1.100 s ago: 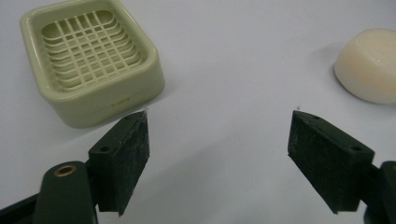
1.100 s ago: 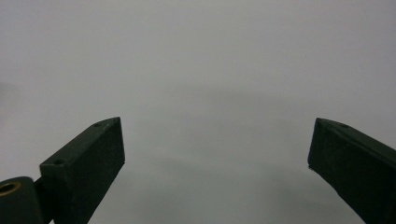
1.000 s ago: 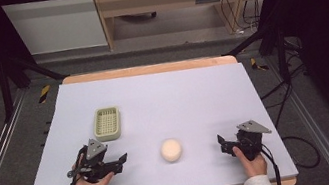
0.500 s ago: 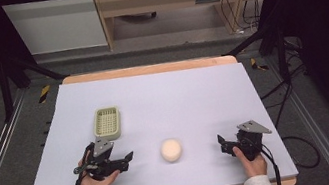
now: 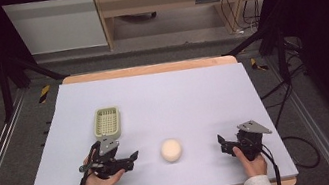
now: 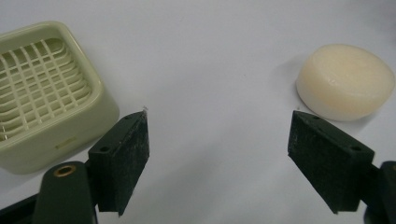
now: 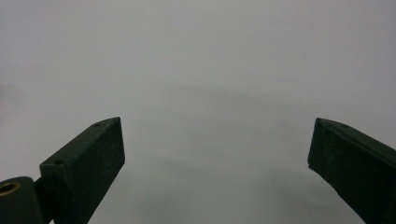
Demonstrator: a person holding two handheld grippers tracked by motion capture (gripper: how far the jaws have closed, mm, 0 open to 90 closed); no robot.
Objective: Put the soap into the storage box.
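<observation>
The round soap (image 5: 171, 149) lies on the bench (image 5: 193, 93) between the two grippers, with bare surface all around it. The left gripper (image 5: 130, 158) has its fingers (image 6: 122, 154) spread wide, holding nothing, pointing toward the soap. A green soap dish (image 5: 106, 121) sits just beyond that hand. The right gripper (image 5: 222, 144) rests well apart, its fingers (image 7: 88, 163) likewise spread and holding nothing.

The left tongs (image 6: 217, 158) rise from six o'clock with the two black jaws spread wide, nothing between them but bare white table (image 6: 210, 56). At ten o'clock sits a pale green dish (image 6: 46, 93) with a grid floor, just beside the left jaw. At two o'clock lies a round cream soap bar (image 6: 345, 79), near the right jaw's tip.
</observation>
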